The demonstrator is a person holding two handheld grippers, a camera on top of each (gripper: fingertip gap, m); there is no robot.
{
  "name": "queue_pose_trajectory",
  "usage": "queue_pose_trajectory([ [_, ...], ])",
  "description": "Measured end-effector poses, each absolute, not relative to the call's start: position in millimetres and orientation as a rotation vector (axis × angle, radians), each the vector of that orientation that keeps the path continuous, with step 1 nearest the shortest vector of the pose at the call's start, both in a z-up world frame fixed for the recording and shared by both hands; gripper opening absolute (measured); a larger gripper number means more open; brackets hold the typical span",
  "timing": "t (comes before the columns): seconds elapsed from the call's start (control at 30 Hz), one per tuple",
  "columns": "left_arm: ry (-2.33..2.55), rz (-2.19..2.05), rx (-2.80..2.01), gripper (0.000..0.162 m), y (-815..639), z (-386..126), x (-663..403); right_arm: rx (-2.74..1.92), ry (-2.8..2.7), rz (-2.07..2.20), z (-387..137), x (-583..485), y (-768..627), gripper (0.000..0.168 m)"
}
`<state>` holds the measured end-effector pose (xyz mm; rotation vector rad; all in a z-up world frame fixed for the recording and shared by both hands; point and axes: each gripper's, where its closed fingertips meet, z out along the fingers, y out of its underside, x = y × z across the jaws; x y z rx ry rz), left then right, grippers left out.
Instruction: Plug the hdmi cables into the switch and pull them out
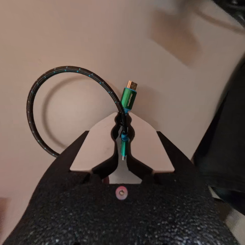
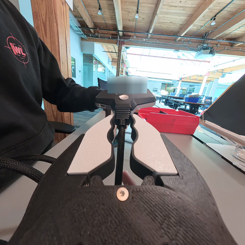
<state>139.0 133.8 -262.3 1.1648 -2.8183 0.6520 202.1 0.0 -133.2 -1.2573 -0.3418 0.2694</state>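
Cable in one gripper, switch in the other, and the two are not seen together in either view. The left gripper (image 1: 122,116) is clamped on a braided black HDMI cable (image 1: 39,84) just behind its green plug (image 1: 128,98), which stands clear of the tips with its gold end pointing up and slightly right, away from the tool; the cable loops round to the left and back. A second, slimmer green connector (image 1: 124,147) hangs down between the jaws. The right gripper (image 2: 122,118) is pinched on the ribbed neck of the black switch (image 2: 125,100), whose own lead (image 2: 120,152) runs straight back between the jaws. One port shows on the switch's left edge, so I judge the plug's long axis must turn to meet that side. How far apart the plug and port are cannot be told, and the switch's far side is hidden behind a blurred patch.
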Motion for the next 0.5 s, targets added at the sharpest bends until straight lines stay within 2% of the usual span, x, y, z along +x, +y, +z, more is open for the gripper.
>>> queue_pose_trajectory([
  [0.07, -2.732, 0.579, 1.153, 0.008, 130, -280, 128, -1.258, -0.344, 0.270, -133, 202, 0, 0.022],
  [0.2, -2.937, 0.591, 1.068, 0.011, 134, -295, 140, -1.261, -0.347, 0.267, -134, 201, 0, 0.022],
  [0.43, -3.114, 0.856, 0.841, 0.018, 118, -271, 138, -1.263, -0.348, 0.270, -134, 201, 0, 0.022],
  [0.5, -3.204, 0.818, 0.758, 0.021, 116, -275, 139, -1.267, -0.354, 0.270, -135, 200, 1, 0.022],
])
